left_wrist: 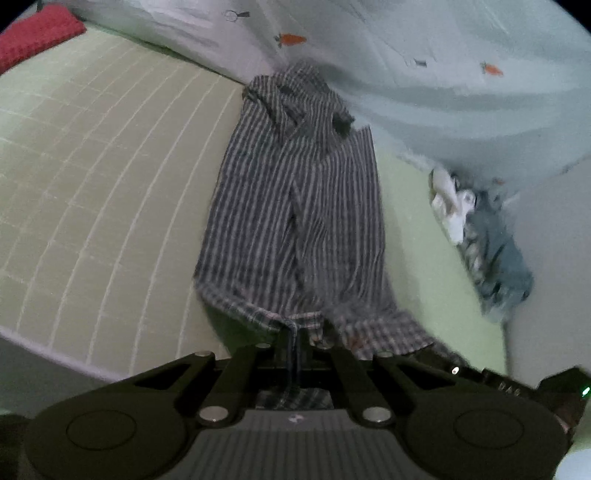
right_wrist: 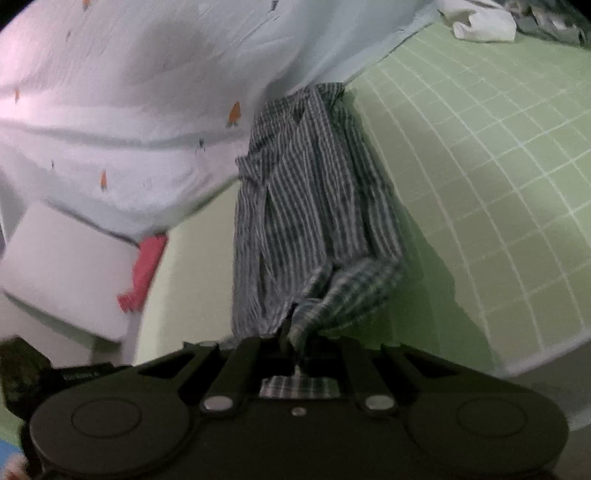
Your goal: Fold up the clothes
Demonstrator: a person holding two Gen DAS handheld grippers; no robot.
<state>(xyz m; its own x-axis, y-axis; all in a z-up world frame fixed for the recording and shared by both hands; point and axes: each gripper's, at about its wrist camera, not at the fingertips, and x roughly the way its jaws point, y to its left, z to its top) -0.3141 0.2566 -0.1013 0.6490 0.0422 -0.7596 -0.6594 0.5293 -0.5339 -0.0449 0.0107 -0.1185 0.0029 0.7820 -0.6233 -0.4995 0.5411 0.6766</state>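
Both my tools are clenched on the striped shirt's hem: left tool (left_wrist: 295,347), right tool (right_wrist: 291,339). The shirt (left_wrist: 295,206) stretches across the green mat (left_wrist: 96,184). Only the left view shows a red cloth (left_wrist: 37,33); only the right, blurred, what may be a white box (right_wrist: 66,266).

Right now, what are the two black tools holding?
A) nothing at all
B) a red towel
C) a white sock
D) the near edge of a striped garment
D: both the left tool and the right tool are shut on the near checked hem of the striped garment, which stretches away from them over the green gridded mat.
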